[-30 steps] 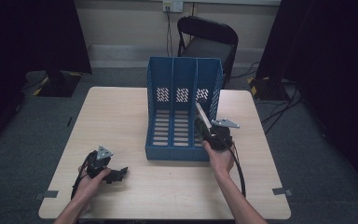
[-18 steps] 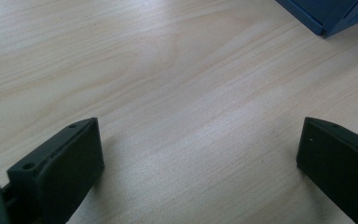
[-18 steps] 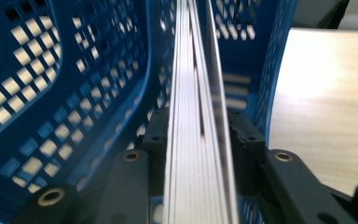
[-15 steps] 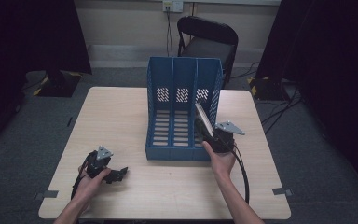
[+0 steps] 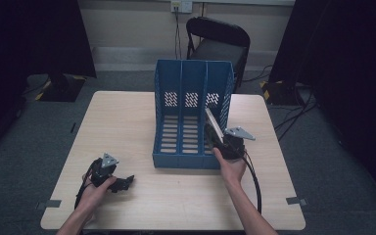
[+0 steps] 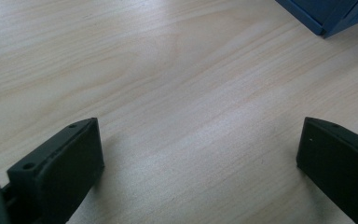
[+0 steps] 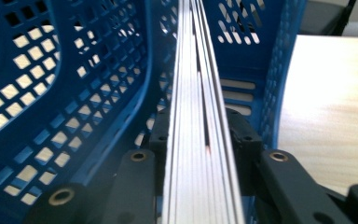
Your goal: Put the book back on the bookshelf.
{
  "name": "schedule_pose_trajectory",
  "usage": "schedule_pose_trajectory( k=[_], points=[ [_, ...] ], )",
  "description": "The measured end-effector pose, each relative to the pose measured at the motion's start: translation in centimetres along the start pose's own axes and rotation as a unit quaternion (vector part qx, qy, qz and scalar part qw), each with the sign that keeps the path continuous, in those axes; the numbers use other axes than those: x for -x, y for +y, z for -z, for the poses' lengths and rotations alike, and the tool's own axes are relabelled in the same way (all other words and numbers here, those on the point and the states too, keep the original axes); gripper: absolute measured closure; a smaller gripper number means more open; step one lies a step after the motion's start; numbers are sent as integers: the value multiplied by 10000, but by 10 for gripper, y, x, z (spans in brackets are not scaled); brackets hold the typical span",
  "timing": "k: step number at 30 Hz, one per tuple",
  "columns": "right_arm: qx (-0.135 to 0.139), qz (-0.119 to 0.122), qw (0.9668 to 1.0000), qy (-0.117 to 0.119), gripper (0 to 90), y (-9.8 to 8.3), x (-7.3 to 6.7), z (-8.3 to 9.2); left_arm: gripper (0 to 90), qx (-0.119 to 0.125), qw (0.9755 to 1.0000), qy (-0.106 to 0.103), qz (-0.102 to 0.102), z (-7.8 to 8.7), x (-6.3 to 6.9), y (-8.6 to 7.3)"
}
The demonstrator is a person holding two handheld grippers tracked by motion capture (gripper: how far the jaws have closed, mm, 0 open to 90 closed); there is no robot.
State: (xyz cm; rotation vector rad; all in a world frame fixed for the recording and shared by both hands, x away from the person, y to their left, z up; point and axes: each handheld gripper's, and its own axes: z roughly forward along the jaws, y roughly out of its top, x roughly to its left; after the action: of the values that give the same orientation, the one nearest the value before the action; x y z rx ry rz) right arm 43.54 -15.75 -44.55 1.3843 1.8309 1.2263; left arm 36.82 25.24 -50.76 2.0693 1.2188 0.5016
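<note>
Pale wooden table (image 5: 127, 122), grey carpet (image 5: 39, 127), black folding chair (image 5: 218, 44), dark curtains (image 5: 29, 34)

Recording lab or studio: a lone wooden tabletop (image 5: 127, 122) on grey carpet (image 5: 342, 161), black curtains (image 5: 357, 54), floor cables (image 5: 293, 117), tape marks (image 5: 296, 200), folding chair (image 5: 218, 41).

Black chair (image 5: 219, 44) behind wooden table (image 5: 122, 117)
</note>
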Motion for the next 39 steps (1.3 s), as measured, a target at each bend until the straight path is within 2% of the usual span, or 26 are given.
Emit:
schedule_pose_trajectory(
  k=[6,8,12,16,28,31,39],
  points=[
    [-27,85,9999,-111,741,1,-2,-1,0,-4,10000,-10,-3,0,0,0],
    [-6,82,9996,-282,759,1,-2,-1,0,0,10000,-18,-10,-1,1,1],
    [0,-50,9991,-425,762,1,-2,-1,0,-9,10000,-34,-35,-1,1,1],
    [30,-63,9985,-545,764,1,-5,-2,0,-8,10000,-36,-36,-1,1,1],
    [143,-195,9970,-736,765,4,-6,-2,0,-2,10000,-57,-50,-3,1,3],
    [192,-274,9969,-708,765,4,-4,-1,0,-6,10000,-64,-68,-3,1,3],
    [224,-236,9959,-847,766,7,-4,-1,0,-10,10000,-74,-65,-4,1,4]
  ],
)
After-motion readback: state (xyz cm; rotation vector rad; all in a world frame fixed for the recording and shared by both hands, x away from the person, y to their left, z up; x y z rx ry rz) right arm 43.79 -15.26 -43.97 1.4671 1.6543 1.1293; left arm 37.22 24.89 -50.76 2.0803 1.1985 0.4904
